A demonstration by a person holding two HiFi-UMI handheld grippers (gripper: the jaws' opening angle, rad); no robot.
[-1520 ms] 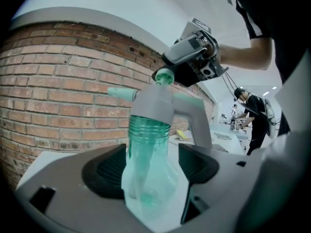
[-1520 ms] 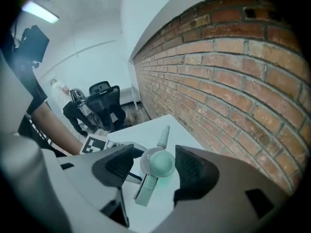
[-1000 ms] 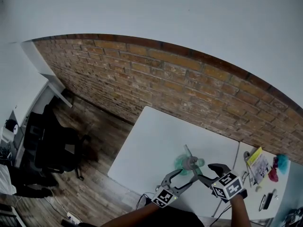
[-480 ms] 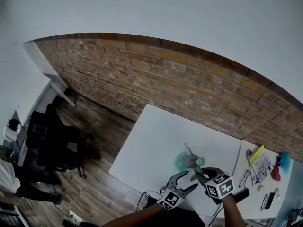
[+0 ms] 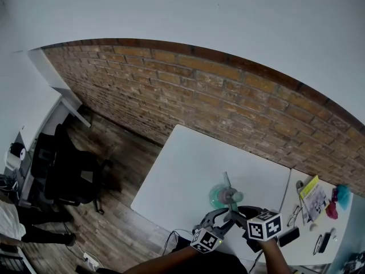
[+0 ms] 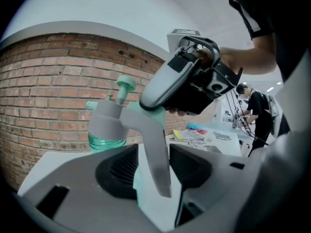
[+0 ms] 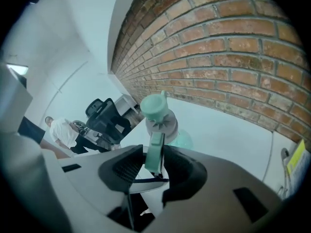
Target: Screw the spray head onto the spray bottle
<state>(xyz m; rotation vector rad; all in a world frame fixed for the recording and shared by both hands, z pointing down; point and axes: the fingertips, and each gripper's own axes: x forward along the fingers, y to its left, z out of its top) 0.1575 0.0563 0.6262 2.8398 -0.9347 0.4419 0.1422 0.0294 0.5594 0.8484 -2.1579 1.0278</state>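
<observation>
A teal spray bottle [image 5: 219, 197] stands on the white table [image 5: 188, 164], with a grey spray head [image 5: 230, 196] and a mint knob [image 7: 155, 107] on top. My right gripper [image 7: 154, 161] is shut on the head's mint trigger [image 7: 155, 152], reaching in from the near right [image 5: 238, 211]. My left gripper [image 6: 151, 148] has just been closing. The head's grey handle [image 6: 154, 154] hangs between its pads, and a thin sliver of space still shows on the left side. In the head view the left gripper [image 5: 223, 217] sits just in front of the bottle.
A brick wall [image 5: 228, 96] runs behind the table. A second table to the right holds a yellow booklet [image 5: 311, 190], a pink item [image 5: 329, 210] and a dark phone [image 5: 289, 236]. A black office chair [image 5: 68, 176] stands on the wooden floor at the left.
The right gripper has rolled, sunk a little and closed on the mint trigger. The left gripper's jaws have narrowed around the grey handle and it has shifted slightly toward the bottle.
</observation>
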